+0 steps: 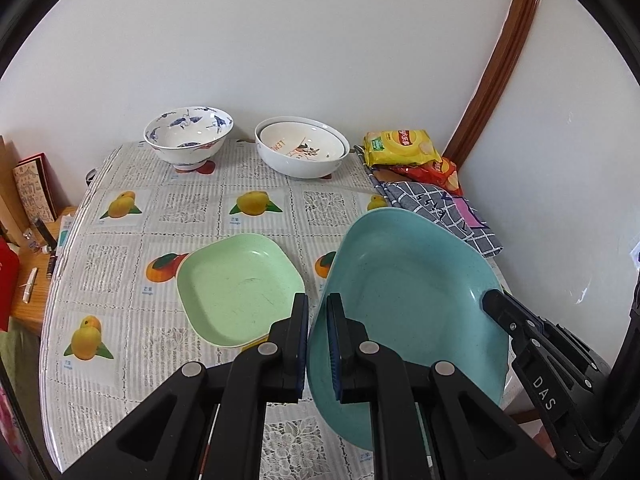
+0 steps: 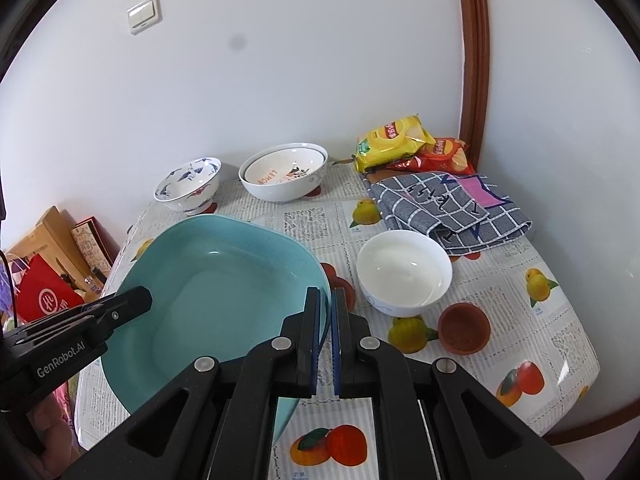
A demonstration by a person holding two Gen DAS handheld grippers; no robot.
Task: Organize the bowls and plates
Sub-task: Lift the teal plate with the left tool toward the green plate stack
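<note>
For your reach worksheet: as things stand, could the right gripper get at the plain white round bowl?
Probably not yet: the right gripper is shut on the teal square plate's rim. The white bowl itself sits unobstructed just beyond.

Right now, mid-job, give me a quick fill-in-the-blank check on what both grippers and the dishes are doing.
1. Both the left gripper and the right gripper are clamped on the rim of the ____ plate.
2. The plate lying flat on the table beside it is ____.
3. Inside the large white bowl at the back sits a smaller bowl lettered ____.
4. The chip bags lie behind a folded checked ____.

Missing words: blue; green; LEMON; cloth
</note>
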